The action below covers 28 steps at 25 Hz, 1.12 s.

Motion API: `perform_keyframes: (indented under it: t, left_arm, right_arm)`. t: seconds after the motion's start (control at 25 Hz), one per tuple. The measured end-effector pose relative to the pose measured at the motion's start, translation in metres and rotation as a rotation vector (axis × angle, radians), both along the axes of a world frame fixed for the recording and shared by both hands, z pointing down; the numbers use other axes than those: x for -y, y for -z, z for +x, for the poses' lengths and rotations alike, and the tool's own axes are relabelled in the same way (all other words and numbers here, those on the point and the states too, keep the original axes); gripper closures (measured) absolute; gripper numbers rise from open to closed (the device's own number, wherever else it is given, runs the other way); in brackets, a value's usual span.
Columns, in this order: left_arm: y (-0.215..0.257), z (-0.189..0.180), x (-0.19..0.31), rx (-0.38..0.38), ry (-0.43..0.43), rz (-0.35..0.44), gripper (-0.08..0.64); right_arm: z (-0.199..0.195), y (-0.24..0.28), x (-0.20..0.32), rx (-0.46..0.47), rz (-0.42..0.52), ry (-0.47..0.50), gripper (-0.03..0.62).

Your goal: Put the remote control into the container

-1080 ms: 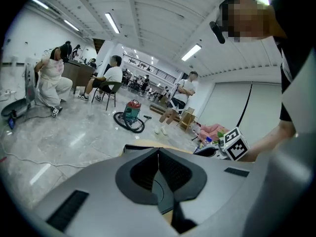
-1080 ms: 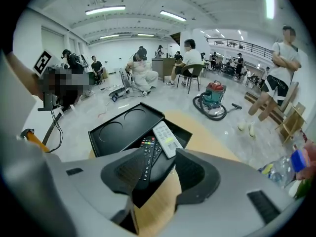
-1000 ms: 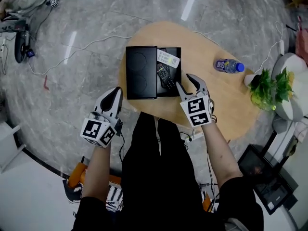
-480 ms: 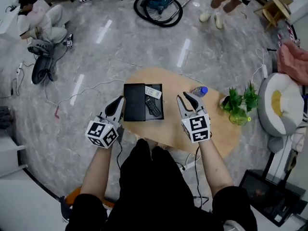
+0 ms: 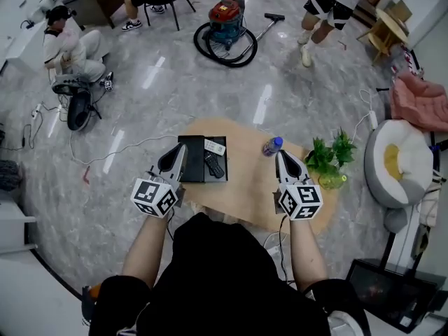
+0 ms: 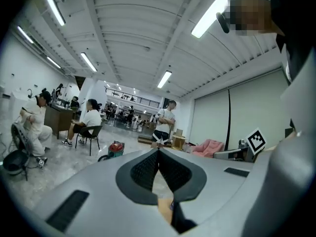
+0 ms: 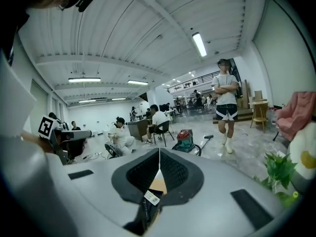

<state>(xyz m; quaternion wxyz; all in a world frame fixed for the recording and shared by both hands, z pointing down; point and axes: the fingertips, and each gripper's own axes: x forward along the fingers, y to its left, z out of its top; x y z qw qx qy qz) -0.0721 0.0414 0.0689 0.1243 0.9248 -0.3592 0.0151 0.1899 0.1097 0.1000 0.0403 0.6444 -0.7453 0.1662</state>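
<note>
Far below in the head view, the black container lies open on the small wooden table. A black remote control and a white one lie inside it. My left gripper is raised high above the table's left side, shut and empty. My right gripper is raised over the table's right side; its jaws have just been closing, with nothing between them. The left gripper view shows the left gripper with its tips together. In the right gripper view the right gripper has its tips meeting above the remote control.
A blue-capped bottle and a green potted plant stand on the table's right part. On the floor are a red vacuum cleaner, cables, a white cushion seat and a pink cloth. Several people sit or stand around the hall.
Both grippers have risen well above the table, and the table now looks smaller and farther away. The right jaws have gone from wide open to shut.
</note>
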Motion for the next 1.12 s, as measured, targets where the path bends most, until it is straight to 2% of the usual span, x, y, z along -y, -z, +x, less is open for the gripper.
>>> perform_keyframes:
  t: [0.16,0.32,0.56,0.68,0.84,1.12]
  left_arm:
    - [0.034,0.013,-0.015,-0.019,-0.037,0.091,0.554]
    - [0.040,0.017,-0.023,-0.004,-0.054,0.126,0.553]
    - [0.047,0.033,-0.013,-0.028,-0.066,0.132,0.553]
    - [0.046,0.030,-0.009,-0.033,-0.067,0.123,0.554]
    - [0.042,0.023,-0.004,-0.030,-0.063,0.108,0.553]
    - [0.041,0.022,0.004,-0.025,-0.078,0.099,0.552]
  right_arm:
    - [-0.006,0.010,-0.009,0.022,0.030,0.015,0.583]
    - [-0.006,0.026,-0.014,-0.034,0.083,0.024,0.583]
    - [0.007,0.045,-0.005,-0.041,0.127,0.015,0.583]
    - [0.009,0.050,-0.005,-0.035,0.137,0.010,0.584]
    - [0.014,0.052,-0.003,0.018,0.140,-0.010,0.584]
    - [0.012,0.056,-0.001,0.010,0.145,-0.020,0.584]
